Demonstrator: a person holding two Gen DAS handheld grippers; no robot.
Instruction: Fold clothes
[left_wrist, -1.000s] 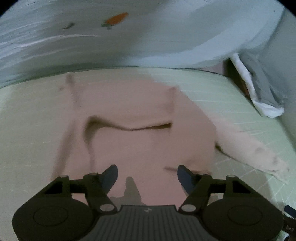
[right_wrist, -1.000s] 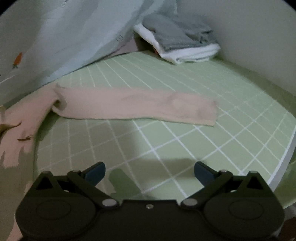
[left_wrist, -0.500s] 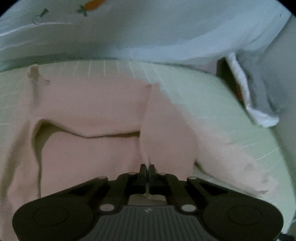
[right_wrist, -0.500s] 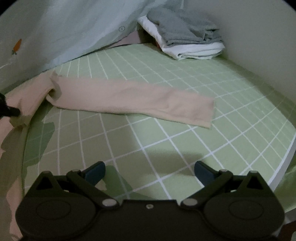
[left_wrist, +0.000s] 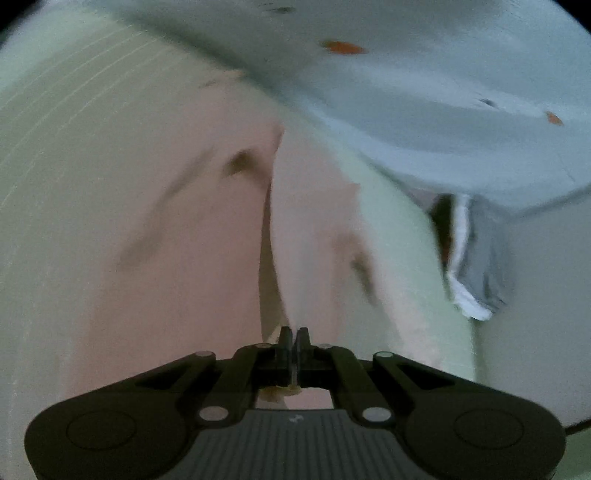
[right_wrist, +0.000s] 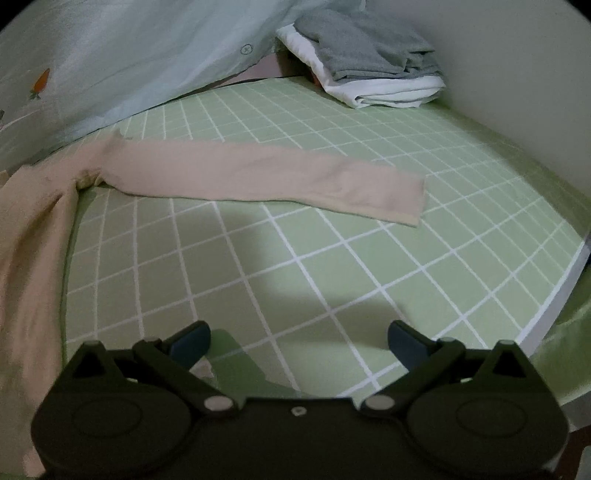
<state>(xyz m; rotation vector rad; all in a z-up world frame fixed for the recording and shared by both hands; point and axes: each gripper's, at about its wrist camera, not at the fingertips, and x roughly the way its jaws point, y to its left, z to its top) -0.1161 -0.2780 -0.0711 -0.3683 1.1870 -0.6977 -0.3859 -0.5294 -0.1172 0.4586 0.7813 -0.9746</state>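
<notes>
The pink long-sleeved top (left_wrist: 166, 236) is soft, thin knit, spread over a green sheet (right_wrist: 332, 266) with a white grid on the bed. The left gripper (left_wrist: 294, 338) has its fingers clenched on a raised fold of the top, which rises in a taut ridge ahead of them. One sleeve (right_wrist: 266, 177) lies flat and straight, well ahead of the right gripper (right_wrist: 297, 338), whose fingers are spread wide, holding nothing, low over bare sheet. Folded grey and white laundry (right_wrist: 369, 70) sits by the wall.
</notes>
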